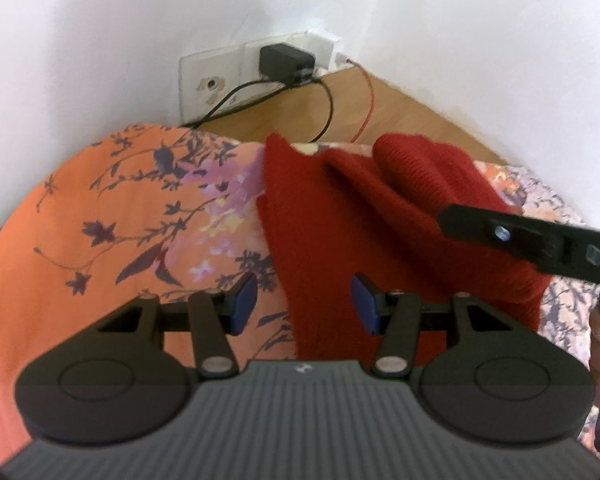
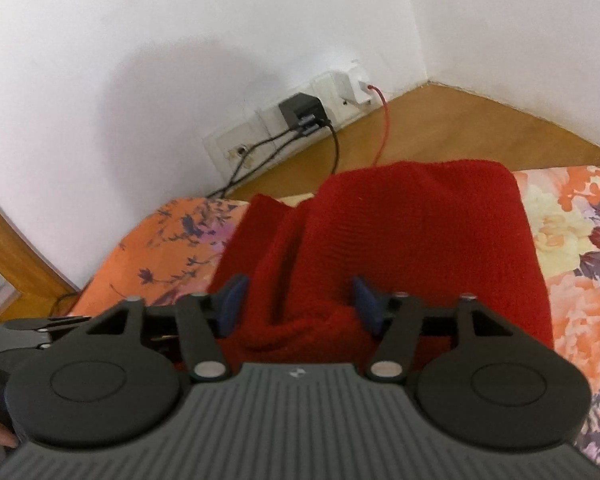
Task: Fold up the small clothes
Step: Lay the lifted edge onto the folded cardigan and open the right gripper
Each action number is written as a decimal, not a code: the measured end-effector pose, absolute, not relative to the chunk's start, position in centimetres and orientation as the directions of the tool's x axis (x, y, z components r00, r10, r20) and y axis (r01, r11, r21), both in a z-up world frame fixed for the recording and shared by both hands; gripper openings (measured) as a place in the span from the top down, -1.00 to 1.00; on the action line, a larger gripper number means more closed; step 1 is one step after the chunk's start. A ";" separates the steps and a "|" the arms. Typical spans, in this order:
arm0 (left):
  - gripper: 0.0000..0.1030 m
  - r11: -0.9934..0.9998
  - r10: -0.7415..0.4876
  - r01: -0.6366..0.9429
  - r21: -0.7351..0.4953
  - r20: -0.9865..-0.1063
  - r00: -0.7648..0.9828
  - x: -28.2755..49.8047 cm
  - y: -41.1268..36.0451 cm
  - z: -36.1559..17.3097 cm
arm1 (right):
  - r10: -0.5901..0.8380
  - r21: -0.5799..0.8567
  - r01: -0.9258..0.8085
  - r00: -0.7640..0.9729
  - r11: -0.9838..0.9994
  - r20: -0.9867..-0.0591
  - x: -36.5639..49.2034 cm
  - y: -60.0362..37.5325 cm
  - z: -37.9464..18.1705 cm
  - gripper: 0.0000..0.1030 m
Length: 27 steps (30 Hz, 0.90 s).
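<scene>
Left gripper: the left gripper [image 1: 304,304] hovered with its blue pads [image 1: 244,300] spread wide and nothing between them, over the near left edge of the red knit garment [image 1: 340,220].
Right gripper: the right gripper [image 2: 298,304] also stood with its jaws apart, its pads [image 2: 232,300] on either side of a bunched fold at the garment's near edge; whether they touched the knit could not be told. In the left wrist view its black finger reached in from the right, above the cloth.
Red knit garment: it lay rumpled on the floral bedsheet [image 1: 100,220], ridged lengthwise with a deep crease, its far end close to the bed's far edge.
Floral bedsheet: orange with dark sprigs on the left, paler with large blossoms on the right [image 2: 572,240].
Wooden floor: a strip [image 2: 440,136] showed beyond the bed.
Wall sockets: a white plate [image 1: 220,80] sat low on the white wall, with a black charger [image 1: 286,62] plugged in, black cables trailing down, and a red cable [image 2: 384,120] from a white plug further right.
</scene>
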<state>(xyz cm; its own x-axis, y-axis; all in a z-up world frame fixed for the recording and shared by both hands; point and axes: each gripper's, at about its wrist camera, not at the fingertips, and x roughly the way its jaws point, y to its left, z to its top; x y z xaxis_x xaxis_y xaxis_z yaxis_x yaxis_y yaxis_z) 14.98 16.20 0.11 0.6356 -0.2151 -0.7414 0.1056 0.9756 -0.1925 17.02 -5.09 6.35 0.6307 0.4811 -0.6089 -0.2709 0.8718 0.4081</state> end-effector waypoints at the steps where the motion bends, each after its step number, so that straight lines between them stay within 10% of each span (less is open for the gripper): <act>1: -0.05 0.973 -0.225 0.108 -0.204 -0.738 0.637 15.1 16.1 0.4 | 0.485 0.410 -0.275 0.634 0.869 -0.602 16.6 -5.2 6.7 -0.38; 15: -0.05 0.926 -0.347 0.108 -0.362 -0.702 0.622 19.0 12.3 2.9 | 0.414 0.433 -0.176 0.726 0.884 -0.549 13.5 -15.1 10.4 -0.45; 19: -0.45 0.929 -0.344 0.106 -0.355 -0.718 0.606 20.3 10.2 2.3 | 0.376 0.466 -0.081 0.717 0.881 -0.587 14.1 -18.6 8.4 -0.45; 27: -0.45 0.923 -0.349 0.077 -0.376 -0.739 0.576 21.9 7.8 0.4 | 0.266 0.428 0.048 0.720 0.902 -0.640 14.9 -22.2 3.9 -0.45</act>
